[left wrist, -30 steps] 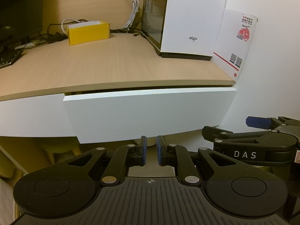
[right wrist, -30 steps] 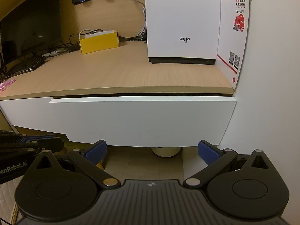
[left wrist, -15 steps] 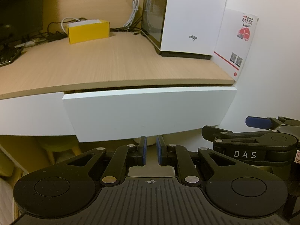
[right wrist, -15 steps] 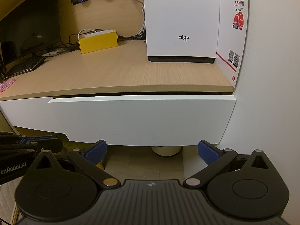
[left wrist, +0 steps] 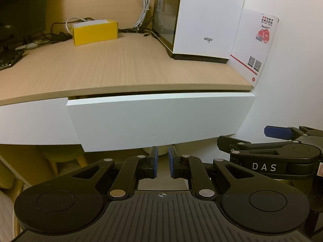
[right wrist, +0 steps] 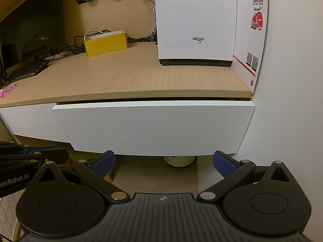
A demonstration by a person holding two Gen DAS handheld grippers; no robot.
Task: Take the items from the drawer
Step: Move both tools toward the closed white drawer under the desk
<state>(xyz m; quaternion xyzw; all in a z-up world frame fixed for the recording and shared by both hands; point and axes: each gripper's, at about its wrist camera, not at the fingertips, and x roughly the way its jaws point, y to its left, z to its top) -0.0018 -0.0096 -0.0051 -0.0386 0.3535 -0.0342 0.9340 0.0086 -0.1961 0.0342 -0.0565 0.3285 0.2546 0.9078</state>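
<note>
A white drawer front [left wrist: 157,121] [right wrist: 151,127] hangs under the wooden desk top [left wrist: 121,68], pulled out a crack, with a dark slit along its upper edge. Its contents are hidden. My left gripper [left wrist: 162,161] sits just below the drawer's lower edge, its blue pads a narrow gap apart with nothing between them. My right gripper [right wrist: 163,161] is wide open and empty, also below the drawer front. Neither touches the drawer. One right fingertip [left wrist: 275,132] shows in the left wrist view, at the right edge.
On the desk stand a white computer case [right wrist: 195,20], a yellow box [right wrist: 106,44], a dark monitor [right wrist: 32,32] and a keyboard [right wrist: 26,70]. A leaflet [right wrist: 252,36] hangs on the white wall close at the right. A round cream base [right wrist: 177,160] stands on the floor under the drawer.
</note>
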